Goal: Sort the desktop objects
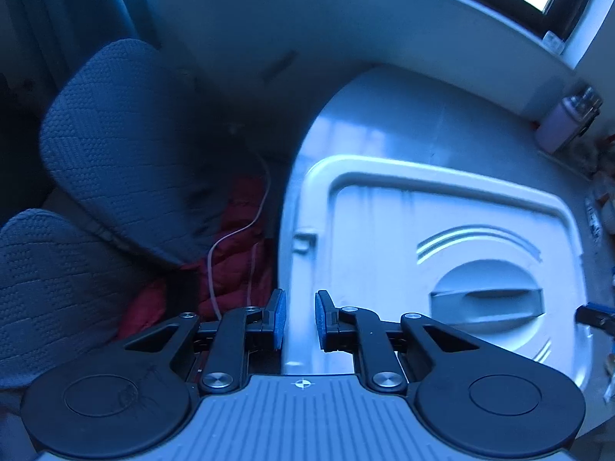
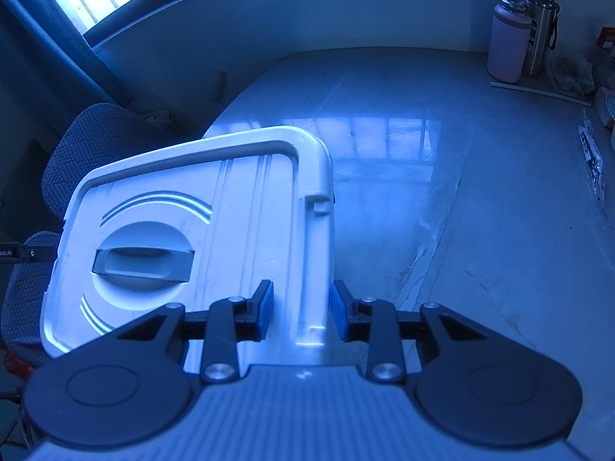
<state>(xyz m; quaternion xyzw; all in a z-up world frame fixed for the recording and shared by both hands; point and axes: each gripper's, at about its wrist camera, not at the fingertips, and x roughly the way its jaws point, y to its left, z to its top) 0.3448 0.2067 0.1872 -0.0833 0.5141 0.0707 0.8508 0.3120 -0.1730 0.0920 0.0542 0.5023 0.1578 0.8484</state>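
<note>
A white plastic storage box with a lid (image 1: 403, 238) and a recessed grey handle (image 1: 486, 301) sits on the pale table; it also shows in the right wrist view (image 2: 215, 199). My left gripper (image 1: 300, 319) straddles the box's left edge, its jaws a little apart with the lid rim between the blue pads. My right gripper (image 2: 301, 309) straddles the box's right edge, its pads either side of the rim. I cannot tell whether either pair of pads presses the rim.
A pink bottle (image 2: 507, 38) and a steel flask (image 2: 540, 23) stand at the table's far right, next to packets (image 2: 592, 161). Grey cushioned chairs (image 1: 127, 146), a red cloth (image 1: 234, 261) and a white cable lie left of the table.
</note>
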